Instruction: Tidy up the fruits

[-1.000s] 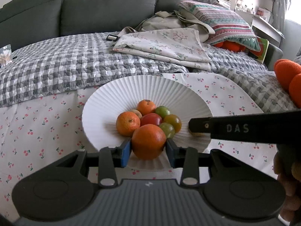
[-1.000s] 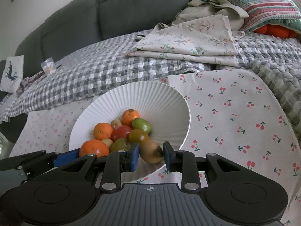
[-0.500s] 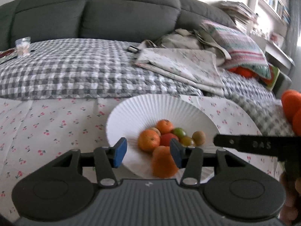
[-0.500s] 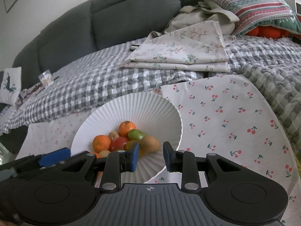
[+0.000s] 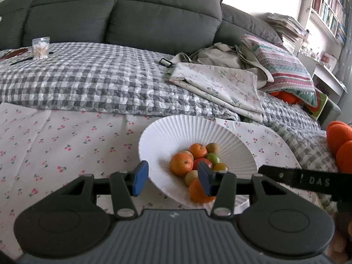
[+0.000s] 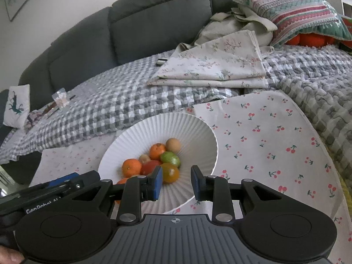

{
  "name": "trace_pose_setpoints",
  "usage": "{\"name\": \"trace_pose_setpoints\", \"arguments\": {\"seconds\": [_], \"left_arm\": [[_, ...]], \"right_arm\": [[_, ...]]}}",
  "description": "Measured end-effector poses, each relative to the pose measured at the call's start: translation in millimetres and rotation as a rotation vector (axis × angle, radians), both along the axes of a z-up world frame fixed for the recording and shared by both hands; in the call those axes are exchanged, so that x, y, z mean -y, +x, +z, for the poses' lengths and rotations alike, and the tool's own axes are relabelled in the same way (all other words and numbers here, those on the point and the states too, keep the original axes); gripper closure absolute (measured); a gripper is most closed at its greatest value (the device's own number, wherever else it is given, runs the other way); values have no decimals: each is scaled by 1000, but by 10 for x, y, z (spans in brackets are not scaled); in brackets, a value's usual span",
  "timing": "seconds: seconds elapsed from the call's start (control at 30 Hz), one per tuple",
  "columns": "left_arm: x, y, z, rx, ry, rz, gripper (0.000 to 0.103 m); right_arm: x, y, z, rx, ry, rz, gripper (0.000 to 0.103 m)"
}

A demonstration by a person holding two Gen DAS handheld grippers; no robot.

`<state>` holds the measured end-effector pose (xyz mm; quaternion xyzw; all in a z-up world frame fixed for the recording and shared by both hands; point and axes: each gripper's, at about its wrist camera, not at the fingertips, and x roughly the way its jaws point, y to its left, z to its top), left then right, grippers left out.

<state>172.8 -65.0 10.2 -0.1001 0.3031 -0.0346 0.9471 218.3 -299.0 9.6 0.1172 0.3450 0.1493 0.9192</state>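
Note:
A white ribbed bowl on the cherry-print cloth holds several fruits. Among them are mandarins, a red one, green ones and a brown kiwi at the far side of the pile. A large orange lies at the bowl's near edge, partly behind my left gripper's right pad. My left gripper is open and empty, just before the bowl's left rim. My right gripper hovers at the bowl's near right rim, its jaws drawn close with nothing between them. One of its fingers shows in the left wrist view.
Behind the cloth a grey checked blanket covers a dark sofa. On it lie folded floral fabric, a striped pillow and a small clear bag. Orange plush balls sit at the right. A hand shows at the corner.
My left gripper opened and let the large orange drop into the bowl's near edge, then drew back leftward. My right gripper lifted away; the kiwi now lies in the bowl.

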Motion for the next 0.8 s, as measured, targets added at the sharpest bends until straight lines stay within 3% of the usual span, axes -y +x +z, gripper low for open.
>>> {"name": "trace_pose_setpoints", "arguments": {"seconds": [0.23, 0.37, 0.53, 0.8], "left_arm": [[-25, -260, 91, -35, 18, 33, 55], [-62, -495, 128, -63, -33, 43, 55], [-37, -824, 258, -19, 11, 69, 53], [108, -1354, 322, -1, 51, 74, 24]], "right_arm": [[-63, -256, 71, 5, -3, 59, 71], [-112, -466, 174, 45, -37, 88, 71], [-105, -801, 318, 97, -53, 107, 65], [-58, -1461, 449, 165, -52, 114, 54]]}}
